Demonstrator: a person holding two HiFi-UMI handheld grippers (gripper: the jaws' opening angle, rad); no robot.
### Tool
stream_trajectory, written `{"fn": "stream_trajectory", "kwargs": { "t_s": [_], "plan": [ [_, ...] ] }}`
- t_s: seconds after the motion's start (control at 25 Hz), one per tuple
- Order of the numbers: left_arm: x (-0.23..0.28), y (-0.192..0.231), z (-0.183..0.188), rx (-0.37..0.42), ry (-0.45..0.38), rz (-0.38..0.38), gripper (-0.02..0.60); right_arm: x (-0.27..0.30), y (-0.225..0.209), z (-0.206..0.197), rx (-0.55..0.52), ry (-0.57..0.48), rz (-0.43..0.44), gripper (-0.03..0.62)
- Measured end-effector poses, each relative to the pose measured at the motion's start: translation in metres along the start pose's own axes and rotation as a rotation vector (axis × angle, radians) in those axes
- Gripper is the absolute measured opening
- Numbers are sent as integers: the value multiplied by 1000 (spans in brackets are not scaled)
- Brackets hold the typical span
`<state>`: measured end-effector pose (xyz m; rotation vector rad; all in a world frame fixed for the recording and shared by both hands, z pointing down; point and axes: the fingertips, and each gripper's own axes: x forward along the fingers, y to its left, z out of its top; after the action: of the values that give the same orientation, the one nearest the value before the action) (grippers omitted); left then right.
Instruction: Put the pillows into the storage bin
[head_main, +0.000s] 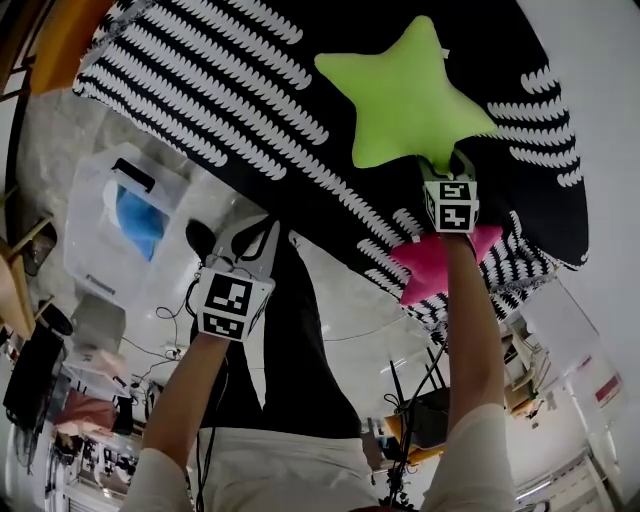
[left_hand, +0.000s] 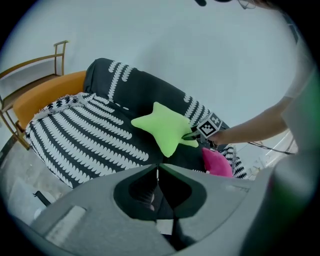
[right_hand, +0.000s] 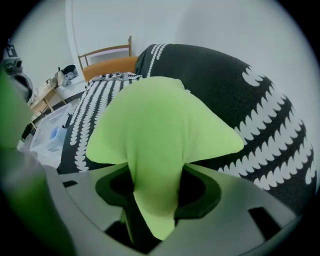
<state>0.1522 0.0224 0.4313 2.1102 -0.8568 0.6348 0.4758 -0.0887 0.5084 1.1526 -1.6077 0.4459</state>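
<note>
Bin and pillow lie on opposite sides of the person, and the coming move turns on that. The clear storage bin (head_main: 98, 205) stands on the floor at the head view's left, beyond the edge of the black-and-white striped cover (head_main: 230, 100). The green star pillow (head_main: 405, 95) hangs at the right, above that cover. The right gripper (head_main: 442, 166) is clamped on one arm of the star. That arm runs back along the jaws, and the rest of the pillow fans out ahead and away from the hand. Carrying it to the bin probably calls for a sweep across the body to the left and then downward. The left gripper (head_main: 248, 232) is nearer the bin, its jaws together with nothing between them. A pink pillow (head_main: 432, 262) lies on the cover just beside the right gripper, so that hand is also the nearer one for it. The right gripper view shows the green cloth pinched between the pads, which the head view hides behind the marker cube, and it catches the bin (right_hand: 50, 134) low at its left. The left gripper view shows neither the bin nor that pinch, but it sets the star (left_hand: 167, 129) clear of the cover.
</note>
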Motion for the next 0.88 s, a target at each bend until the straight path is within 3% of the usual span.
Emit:
{"fn": "stream_trajectory", "kwargs": {
  "t_s": [0.16, 0.28, 0.56, 0.88],
  "plan": [
    [-26, -4, 1, -25, -11, 14, 21, -30, 10, 17, -8, -21, 19, 225],
    [-30, 5, -12, -43, -32, 66, 21, -24, 27, 30, -25, -78, 50, 224],
    [-41, 42, -39, -97, -61, 90, 21, -1, 89, 64, -74, -107, 109, 221],
    [-107, 56, -49, -144, -122, 117, 21, -44, 163, 118, -167, -138, 162, 221]
  ]
}}
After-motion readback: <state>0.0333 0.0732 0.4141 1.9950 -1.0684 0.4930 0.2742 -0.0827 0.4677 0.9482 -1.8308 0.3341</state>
